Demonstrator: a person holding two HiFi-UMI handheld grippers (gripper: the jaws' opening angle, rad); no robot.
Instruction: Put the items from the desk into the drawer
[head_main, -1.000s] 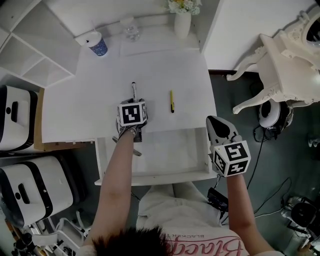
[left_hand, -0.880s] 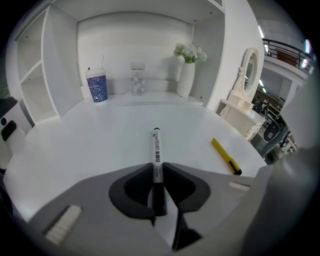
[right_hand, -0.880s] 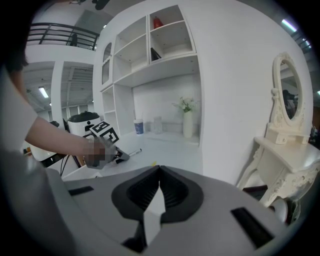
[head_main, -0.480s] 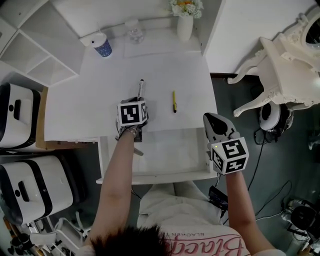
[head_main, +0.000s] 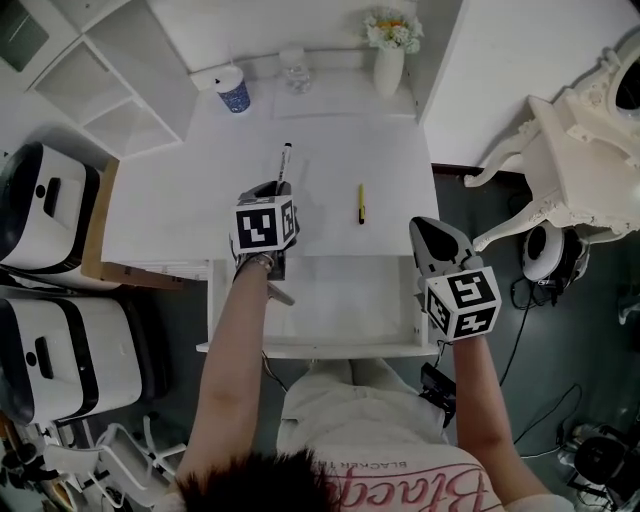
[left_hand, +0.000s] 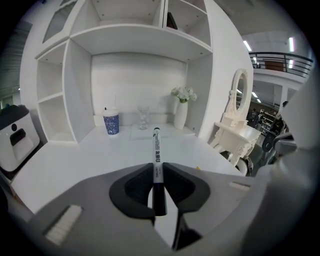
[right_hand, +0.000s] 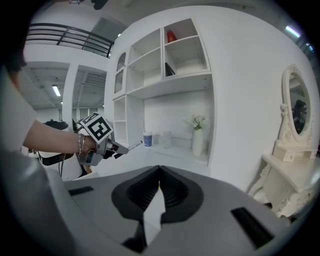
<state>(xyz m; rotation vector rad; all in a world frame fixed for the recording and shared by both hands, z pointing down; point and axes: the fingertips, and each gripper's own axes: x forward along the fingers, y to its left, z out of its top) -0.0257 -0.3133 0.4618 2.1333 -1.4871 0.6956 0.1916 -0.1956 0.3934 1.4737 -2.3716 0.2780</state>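
The black-and-white marker pen (head_main: 285, 160) is clamped in the left gripper (head_main: 272, 190), whose jaws have just closed on its dark rear end, so most of the barrel sticks out beyond them (left_hand: 157, 150). It is held off the white counter (head_main: 190, 200), just beyond the far edge of the open white drawer (head_main: 310, 348) and towards that drawer's left side. The step in hand looks to be carrying the marker back over the drawer and setting it down inside. The grip sits far back on a long, smooth, round barrel, so the pen could pivot or slide. The jaws should therefore stay firmly pinched, the carry should be slow, and the tip should be kept from catching the drawer's far wall. It would be best to lower the pen until it lies nearly flat on the drawer floor before releasing, placed lengthwise so it cannot roll far. A slim yellow pen (head_main: 361, 203) lies on the counter just beyond the drawer's right half and is not yet collected. The right gripper (head_main: 432, 235) hovers at the drawer's right edge, its jaws clenched together on nothing (right_hand: 159, 172), near enough to take that pen next. Well beyond the drawer, at the counter's back, stand a blue patterned paper cup (head_main: 233, 92), a clear drinking glass (head_main: 296, 70) and a white vase of flowers (head_main: 390, 60).
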